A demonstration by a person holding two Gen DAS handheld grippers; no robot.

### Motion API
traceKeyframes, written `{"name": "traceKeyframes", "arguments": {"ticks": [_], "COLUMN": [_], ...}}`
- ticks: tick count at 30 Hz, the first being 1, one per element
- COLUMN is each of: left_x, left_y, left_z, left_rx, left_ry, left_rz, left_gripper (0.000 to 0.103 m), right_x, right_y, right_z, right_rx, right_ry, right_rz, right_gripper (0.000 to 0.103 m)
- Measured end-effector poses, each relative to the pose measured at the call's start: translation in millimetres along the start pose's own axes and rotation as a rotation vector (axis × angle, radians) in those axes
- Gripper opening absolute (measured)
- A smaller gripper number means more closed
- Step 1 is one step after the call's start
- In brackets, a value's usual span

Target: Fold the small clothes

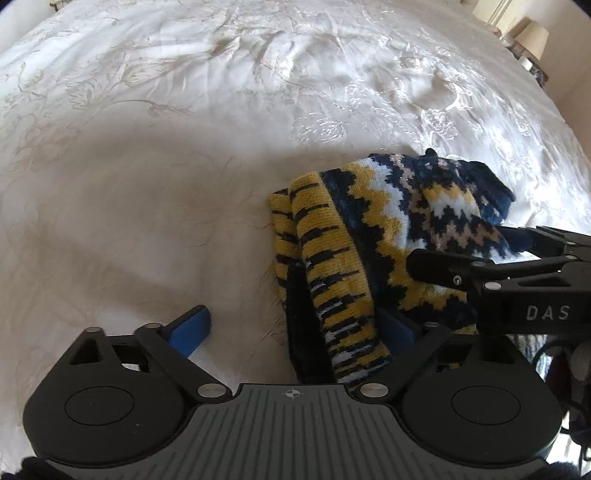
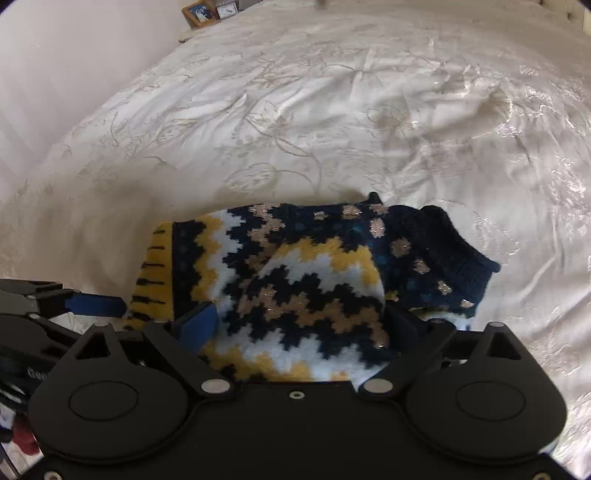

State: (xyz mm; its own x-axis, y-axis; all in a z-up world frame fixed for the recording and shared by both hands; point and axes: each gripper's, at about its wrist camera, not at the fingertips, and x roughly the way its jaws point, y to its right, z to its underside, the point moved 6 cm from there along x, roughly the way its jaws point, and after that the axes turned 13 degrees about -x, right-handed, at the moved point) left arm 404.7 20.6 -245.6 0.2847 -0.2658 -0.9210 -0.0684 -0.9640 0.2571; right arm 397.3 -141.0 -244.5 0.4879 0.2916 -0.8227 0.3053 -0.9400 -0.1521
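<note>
Navy, yellow and white zigzag-knit small sweater lies on the cream embroidered bedspread; left tongs and right tongs both spread apart around it.

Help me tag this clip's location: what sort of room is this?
Most likely a bedroom. The sweater lies on a wide embroidered white bedspread, with a lamp at one side and framed pictures on a stand at the other.

The small sweater is made of thick, fuzzy knitted wool with sparkly bits. The bedspread is made of shiny, smooth, stitched cloth. Matt black plastic is seen on the right gripper.
</note>
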Motion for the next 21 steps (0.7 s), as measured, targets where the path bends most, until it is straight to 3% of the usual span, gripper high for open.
{"name": "traceKeyframes", "arguments": {"ticks": [9, 17, 21], "left_x": [-4, -19, -47], "left_y": [-5, -15, -18], "left_z": [2, 19, 21], "left_rx": [-0.037, -0.105, -0.103], "left_ry": [0.021, 0.011, 0.074], "left_rz": [0.013, 0.009, 0.027], "left_gripper": [0.102, 0.102, 0.102], "right_x": [-19, -34, -60], "right_y": [0, -8, 4], "right_z": [-4, -4, -8], "right_rx": [0.023, 0.076, 0.131], "right_ry": [0.052, 0.089, 0.155], "right_rz": [-0.060, -0.174, -0.194], "right_gripper": [0.103, 0.103, 0.103]}}
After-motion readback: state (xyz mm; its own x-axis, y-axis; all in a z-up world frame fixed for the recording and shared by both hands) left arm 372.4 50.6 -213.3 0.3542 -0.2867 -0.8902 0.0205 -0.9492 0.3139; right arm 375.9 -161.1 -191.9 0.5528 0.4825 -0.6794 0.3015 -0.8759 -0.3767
